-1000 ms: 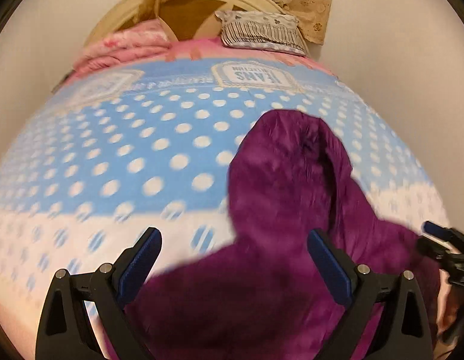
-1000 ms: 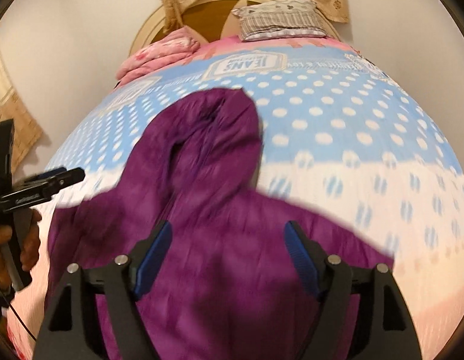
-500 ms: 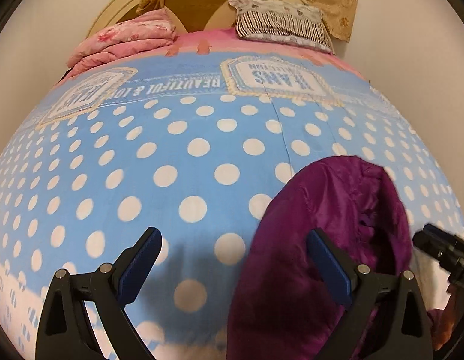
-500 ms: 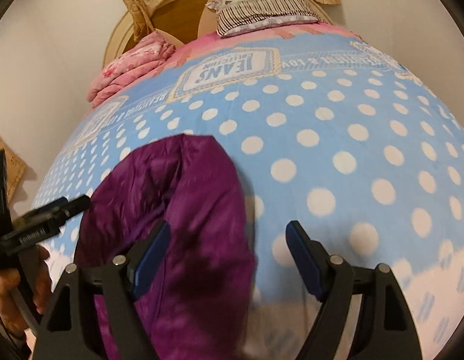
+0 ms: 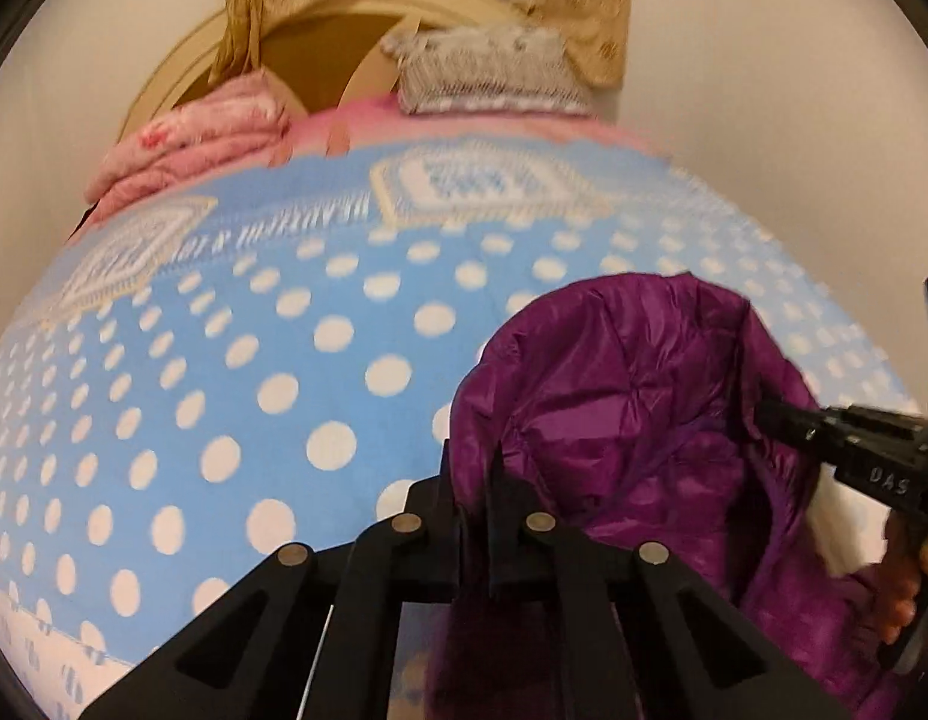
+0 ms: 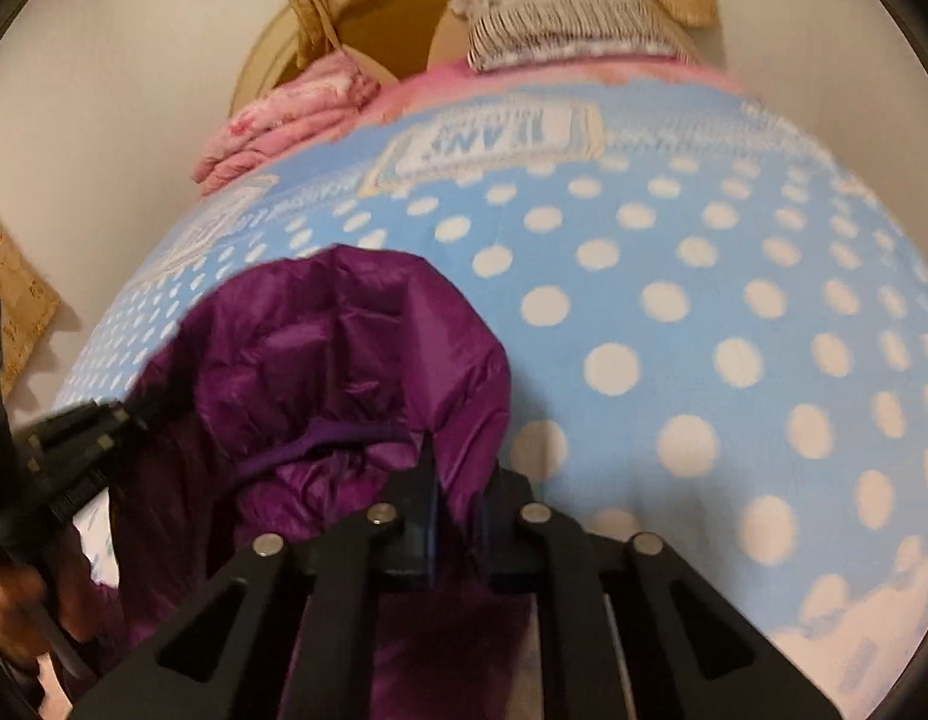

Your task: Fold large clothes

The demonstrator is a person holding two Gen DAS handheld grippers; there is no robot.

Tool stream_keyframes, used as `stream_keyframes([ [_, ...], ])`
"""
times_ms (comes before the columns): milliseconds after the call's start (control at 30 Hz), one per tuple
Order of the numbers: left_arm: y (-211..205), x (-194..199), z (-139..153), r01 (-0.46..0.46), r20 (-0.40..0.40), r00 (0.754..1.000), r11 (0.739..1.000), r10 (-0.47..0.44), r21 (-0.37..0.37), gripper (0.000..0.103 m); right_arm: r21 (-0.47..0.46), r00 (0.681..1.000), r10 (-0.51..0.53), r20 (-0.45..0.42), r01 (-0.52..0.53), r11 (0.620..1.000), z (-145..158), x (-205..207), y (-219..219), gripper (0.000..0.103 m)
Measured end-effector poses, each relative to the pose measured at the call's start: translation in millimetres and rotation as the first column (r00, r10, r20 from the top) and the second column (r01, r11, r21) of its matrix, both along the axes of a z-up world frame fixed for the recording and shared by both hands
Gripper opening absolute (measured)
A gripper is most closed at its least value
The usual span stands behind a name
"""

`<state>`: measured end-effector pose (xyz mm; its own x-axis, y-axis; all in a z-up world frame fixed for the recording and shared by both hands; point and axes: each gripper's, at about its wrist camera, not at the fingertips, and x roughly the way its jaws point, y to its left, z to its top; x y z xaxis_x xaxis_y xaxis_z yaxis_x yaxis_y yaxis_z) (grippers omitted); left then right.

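Note:
A purple hooded puffer jacket (image 5: 643,420) lies on a blue bedspread with white dots (image 5: 254,390). Its hood faces the headboard. My left gripper (image 5: 472,480) is shut on the left edge of the hood. In the right wrist view the jacket (image 6: 344,360) fills the lower left, and my right gripper (image 6: 458,480) is shut on the right edge of the hood. Each gripper shows in the other's view: the right one (image 5: 823,432) at the right, the left one (image 6: 86,432) at the left.
A folded pink blanket (image 5: 194,144) and a striped pillow (image 5: 487,78) lie at the head of the bed by a cream headboard (image 6: 374,6). Walls stand close on both sides. The bedspread (image 6: 703,300) stretches out to the right.
Both grippers were open half a second ago and are now shut on the hood's edges. They have moved forward along the jacket from its body to the hood.

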<state>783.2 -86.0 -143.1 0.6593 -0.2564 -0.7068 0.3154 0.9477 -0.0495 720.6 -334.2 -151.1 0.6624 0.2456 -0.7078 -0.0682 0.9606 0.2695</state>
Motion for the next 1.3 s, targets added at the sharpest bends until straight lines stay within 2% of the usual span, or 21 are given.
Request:
stream_keyframes([
  [133, 10.3, -36.8, 26.7, 0.030, 0.060, 0.998, 0.999, -0.028, -0.024, 0.004, -0.047, 0.994, 0.005, 0.106, 0.000, 0.999, 28.3, -49.2, -1.3, 0.010],
  [200, 9.9, -54.1, 35.2, 0.046, 0.095, 0.994, 0.999, -0.044, -0.019, 0.004, -0.055, 0.990, 0.017, 0.139, -0.010, 0.998, 35.2, -65.9, 2.8, 0.010],
  [300, 14.5, -91.0, 45.4, 0.088, 0.156, 0.984, 0.995, -0.081, -0.038, 0.004, -0.114, 0.979, 0.051, 0.196, -0.029, 0.993, 43.4, -105.0, 13.8, 0.010],
  [400, 22.2, -126.6, 46.2, 0.122, 0.209, 0.972, 0.991, -0.107, -0.057, 0.004, -0.149, 0.975, 0.078, 0.206, -0.048, 0.988, 39.6, -133.5, 22.1, 0.010],
  [533, 32.7, -180.1, 33.7, 0.175, 0.234, 0.960, 0.982, -0.155, -0.067, 0.004, -0.194, 0.972, 0.117, 0.204, -0.077, 0.978, 33.3, -161.7, 30.8, 0.010],
  [700, 38.0, -219.7, 9.1, 0.197, 0.191, 0.963, 0.980, -0.189, -0.023, 0.005, -0.309, 0.970, 0.199, 0.142, -0.148, 0.939, 19.5, -189.5, 34.2, 0.010],
  [833, 40.0, -232.3, -15.1, 0.193, 0.078, 0.978, 0.981, -0.194, 0.017, 0.007, -0.334, 0.975, 0.219, 0.048, -0.191, 0.923, -0.5, -204.2, 26.2, 0.013],
  [900, 43.3, -239.6, -20.6, 0.186, 0.049, 0.981, 0.982, -0.188, 0.030, 0.010, -0.349, 0.973, 0.229, 0.020, -0.208, 0.914, -5.7, -213.7, 23.5, 0.023],
  [933, 47.3, -244.2, -21.1, 0.180, 0.039, 0.983, 0.983, -0.181, 0.029, 0.013, -0.350, 0.974, 0.227, 0.019, -0.207, 0.914, -6.3, -217.5, 20.8, 0.027],
  [967, 50.8, -249.2, -20.7, 0.175, 0.039, 0.984, 0.984, -0.176, 0.026, 0.026, -0.342, 0.975, 0.221, 0.012, -0.204, 0.917, -6.2, -223.3, 16.0, 0.040],
  [1000, 55.1, -255.0, -19.7, 0.165, 0.042, 0.985, 0.986, -0.166, 0.022, 0.048, -0.336, 0.977, 0.213, 0.005, -0.199, 0.921, -5.9, -227.5, 11.7, 0.049],
  [1033, 59.3, -260.5, -17.7, 0.150, 0.050, 0.987, 0.988, -0.151, 0.024, 0.060, -0.336, 0.979, 0.203, 0.013, -0.187, 0.923, -4.9, -234.1, 7.6, 0.051],
  [1067, 63.3, -266.8, -15.0, 0.119, 0.067, 0.990, 0.992, -0.122, 0.036, 0.081, -0.335, 0.980, 0.198, 0.017, -0.181, 0.925, -3.9, -238.6, 5.5, 0.051],
  [1100, 66.3, -271.3, -12.0, 0.094, 0.079, 0.992, 0.994, -0.097, 0.046, 0.091, -0.332, 0.982, 0.190, 0.012, -0.175, 0.927, -2.5, -242.2, 2.1, 0.051],
  [1167, 72.1, -279.6, -1.0, 0.071, 0.111, 0.991, 0.997, -0.075, 0.040, 0.091, -0.321, 0.987, 0.156, 0.024, -0.140, 0.937, 2.9, -249.0, -0.2, 0.051],
  [1300, 63.2, -270.1, 29.9, -0.021, 0.188, 0.982, 0.998, 0.011, 0.053, 0.091, -0.190, 0.997, 0.054, 0.059, -0.042, 0.981, 27.3, -241.6, -0.9, 0.051],
])
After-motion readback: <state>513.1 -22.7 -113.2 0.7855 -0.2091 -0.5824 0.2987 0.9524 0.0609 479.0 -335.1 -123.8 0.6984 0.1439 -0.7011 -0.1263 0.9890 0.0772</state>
